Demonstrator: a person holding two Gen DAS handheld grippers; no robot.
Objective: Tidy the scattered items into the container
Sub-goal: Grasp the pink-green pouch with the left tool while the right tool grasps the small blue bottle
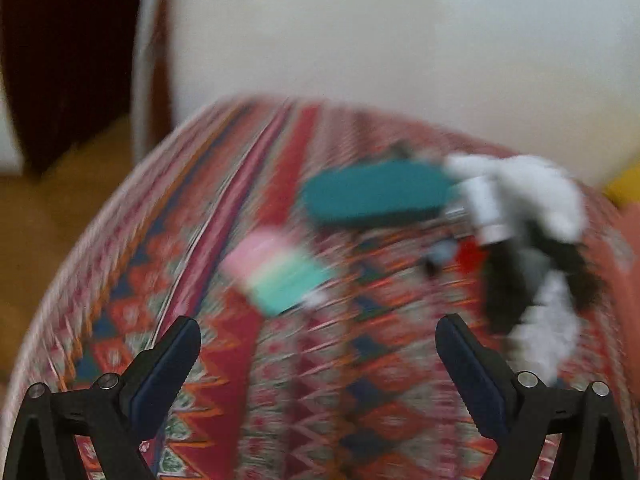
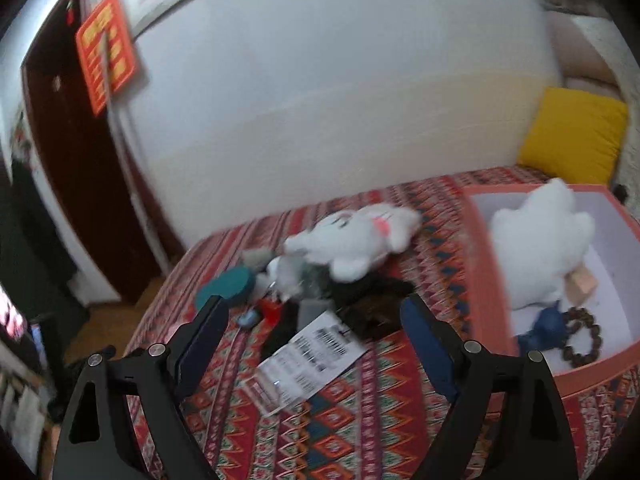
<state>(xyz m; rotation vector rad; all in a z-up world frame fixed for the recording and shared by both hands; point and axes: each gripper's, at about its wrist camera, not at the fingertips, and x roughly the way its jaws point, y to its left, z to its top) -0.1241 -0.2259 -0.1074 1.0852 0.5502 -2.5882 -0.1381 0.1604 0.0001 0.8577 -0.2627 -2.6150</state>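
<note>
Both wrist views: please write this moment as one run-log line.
left tongs: open, empty | right tongs: open, empty | box: white plush, beads inside | bedspread: items scattered

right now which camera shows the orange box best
The right wrist view. The orange box sits at the right with its open inside visible, holding a white plush and a bead bracelet. The left wrist view is motion-blurred and shows at most an orange sliver at its right edge.
</note>
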